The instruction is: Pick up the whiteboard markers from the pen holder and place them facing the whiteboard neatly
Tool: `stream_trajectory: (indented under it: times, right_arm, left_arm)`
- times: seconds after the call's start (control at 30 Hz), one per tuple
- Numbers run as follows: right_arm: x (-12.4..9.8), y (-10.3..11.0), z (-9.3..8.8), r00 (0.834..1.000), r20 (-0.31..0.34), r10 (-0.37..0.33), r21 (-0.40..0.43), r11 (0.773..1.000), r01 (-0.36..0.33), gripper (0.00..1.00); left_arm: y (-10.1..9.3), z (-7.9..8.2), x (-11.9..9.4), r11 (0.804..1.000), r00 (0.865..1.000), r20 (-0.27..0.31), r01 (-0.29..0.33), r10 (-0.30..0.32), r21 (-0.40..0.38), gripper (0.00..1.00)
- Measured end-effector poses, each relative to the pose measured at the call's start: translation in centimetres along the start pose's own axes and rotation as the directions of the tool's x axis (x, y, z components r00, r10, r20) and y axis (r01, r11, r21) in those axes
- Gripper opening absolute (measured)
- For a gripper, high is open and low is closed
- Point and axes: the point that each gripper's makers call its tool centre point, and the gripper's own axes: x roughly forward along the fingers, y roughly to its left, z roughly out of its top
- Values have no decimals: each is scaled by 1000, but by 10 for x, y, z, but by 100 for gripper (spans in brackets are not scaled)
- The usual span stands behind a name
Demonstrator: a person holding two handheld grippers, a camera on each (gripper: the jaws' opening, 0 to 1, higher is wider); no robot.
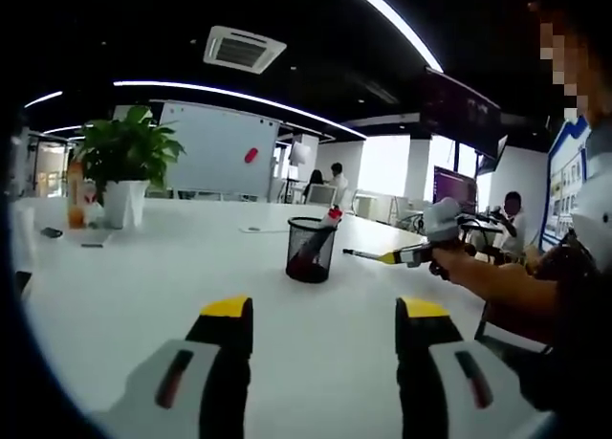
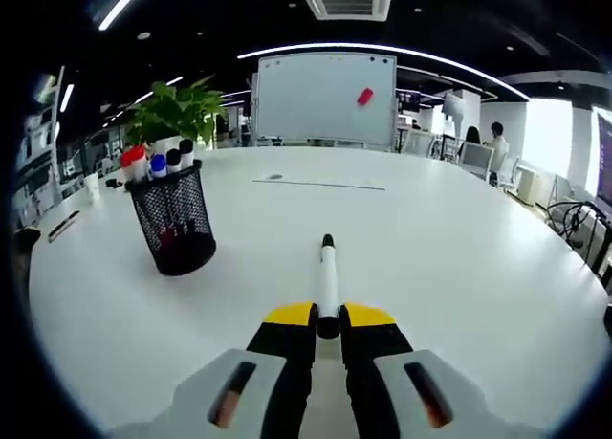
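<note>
My right gripper (image 2: 328, 326) clamps a marker (image 2: 328, 267) by its tail, right of the holder (image 2: 174, 219); light, stiff, probably slick. Left gripper (image 1: 325, 315) stands apart, empty.

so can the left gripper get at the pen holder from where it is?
Probably yes. The left gripper is open and empty, and the pen holder stands straight ahead with bare table between. The right gripper, shut on a marker, sits off to the side, not across that path.
</note>
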Motion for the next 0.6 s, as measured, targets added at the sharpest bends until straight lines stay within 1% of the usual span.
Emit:
stream_trajectory:
  times: [0.2, 0.6]
  right_arm:
    - [1, 1, -2, 1000, -10, 3, 2, 1000, -3, 14]
    - [3, 0, -10, 999, -36, 3, 9, 1000, -3, 14]
  left_arm:
    - [1, -4, -1, 1000, 1000, -10, -8, 8, -4, 61]
    - [0, -4, 1, 1000, 1000, -12, 0, 0, -4, 61]
